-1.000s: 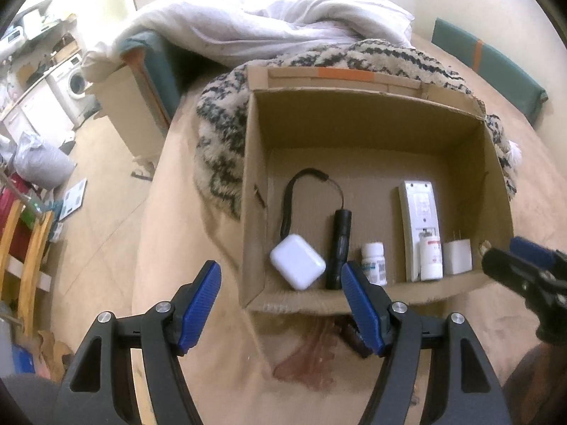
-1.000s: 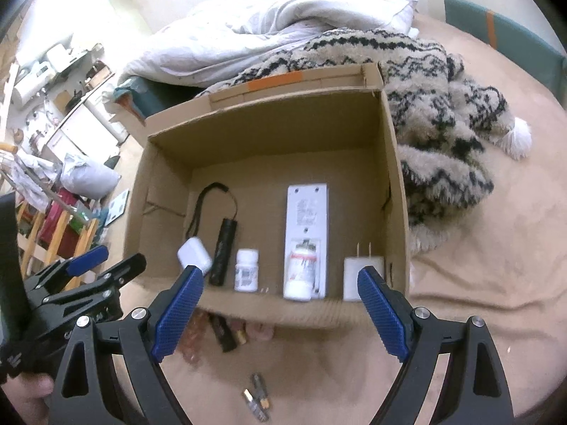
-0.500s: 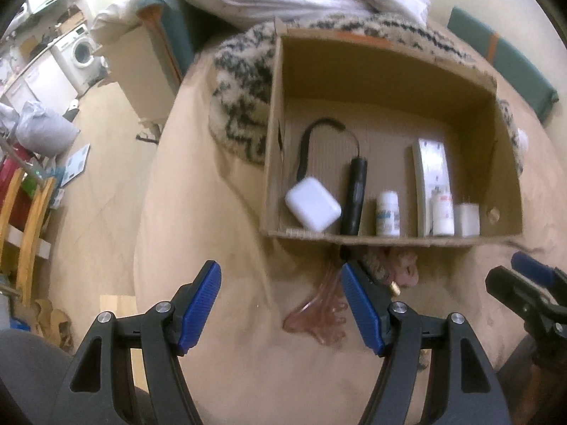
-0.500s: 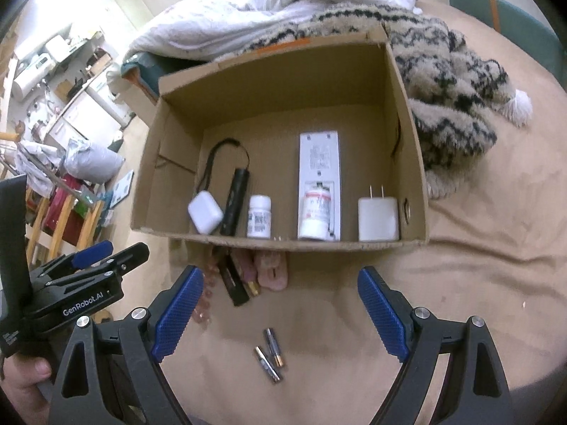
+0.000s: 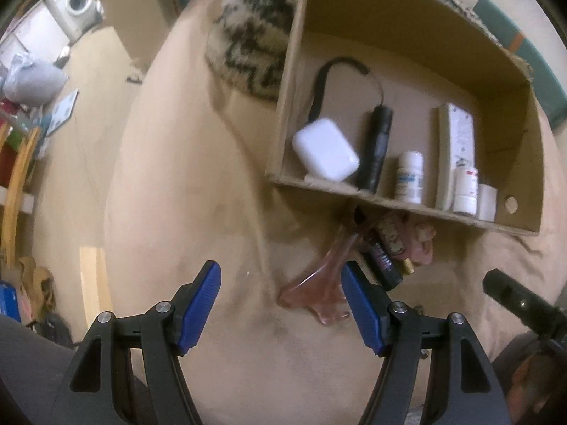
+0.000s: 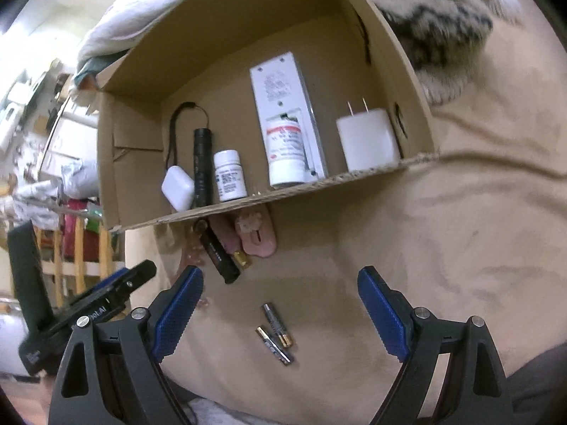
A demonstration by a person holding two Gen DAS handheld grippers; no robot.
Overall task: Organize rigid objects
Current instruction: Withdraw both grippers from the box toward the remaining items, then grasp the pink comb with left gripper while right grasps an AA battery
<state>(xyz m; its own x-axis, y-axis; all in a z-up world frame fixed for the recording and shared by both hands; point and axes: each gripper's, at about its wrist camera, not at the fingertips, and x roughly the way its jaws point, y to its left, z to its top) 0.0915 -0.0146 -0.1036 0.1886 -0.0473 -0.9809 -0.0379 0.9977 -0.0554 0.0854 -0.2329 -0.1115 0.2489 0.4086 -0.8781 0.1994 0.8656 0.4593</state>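
Observation:
A cardboard box (image 6: 358, 7) (image 5: 503, 225) on the tan bed holds a white earbud case (image 5: 324, 150), a black flashlight (image 6: 202, 163), a small white pill bottle (image 6: 230, 175), a white remote (image 6: 280, 85), a red-labelled bottle (image 6: 285, 148) and a white plug charger (image 6: 366, 140). In front of the box lie a black tube (image 6: 218, 256), a pink object (image 6: 257, 235) and a clear pink scraper (image 5: 319, 283). Two AA batteries (image 6: 276, 333) lie between the fingers of my right gripper (image 6: 280, 311), which is open and empty. My left gripper (image 5: 281, 304) is open and empty above the scraper.
A patterned knit blanket (image 6: 436, 3) lies behind and right of the box, with a white duvet (image 6: 117, 24) at the back. The bed edge drops to the floor at left (image 5: 81, 141), with a washing machine (image 5: 76, 0) and wooden rack (image 5: 14, 184) beyond.
Both grippers have drawn back and tilted down from the box toward the loose items in front of it. The batteries now lie between the right fingers. Both grippers stay open.

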